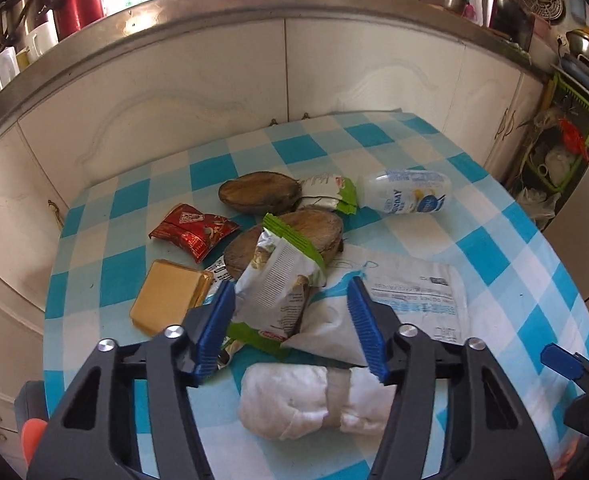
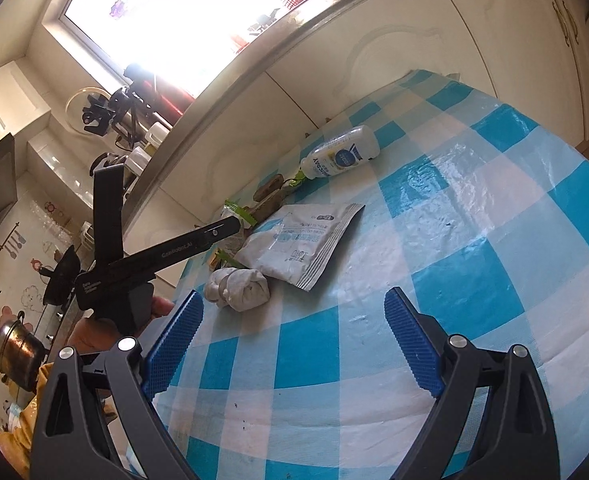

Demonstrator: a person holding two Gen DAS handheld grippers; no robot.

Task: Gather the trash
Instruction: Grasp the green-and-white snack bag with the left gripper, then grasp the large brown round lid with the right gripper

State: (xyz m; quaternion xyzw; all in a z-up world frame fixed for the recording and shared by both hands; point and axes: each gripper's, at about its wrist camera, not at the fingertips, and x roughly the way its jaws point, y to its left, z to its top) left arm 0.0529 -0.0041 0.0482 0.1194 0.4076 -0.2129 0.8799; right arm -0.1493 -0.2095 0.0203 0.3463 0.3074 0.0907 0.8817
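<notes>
Trash lies on a blue-and-white checked table (image 1: 506, 248). My left gripper (image 1: 292, 308) is open, its blue fingers on either side of a green-and-white snack bag (image 1: 278, 280) that stands tilted on the pile. Below it lies a rolled white cloth wad (image 1: 294, 404), also seen in the right wrist view (image 2: 240, 286). A flat white pouch (image 1: 414, 300) lies to the right of the bag. A white plastic bottle (image 1: 408, 196) lies on its side farther back. My right gripper (image 2: 294, 320) is open and empty over bare tablecloth (image 2: 474, 200), away from the pile.
A red wrapper (image 1: 192, 232), a yellow flat pack (image 1: 168, 296), brown husk-like pieces (image 1: 258, 192) and another green wrapper (image 1: 330, 194) lie in the pile. White cabinets (image 1: 214, 92) under a steel counter edge stand behind the table. The left gripper's body (image 2: 154, 260) shows in the right wrist view.
</notes>
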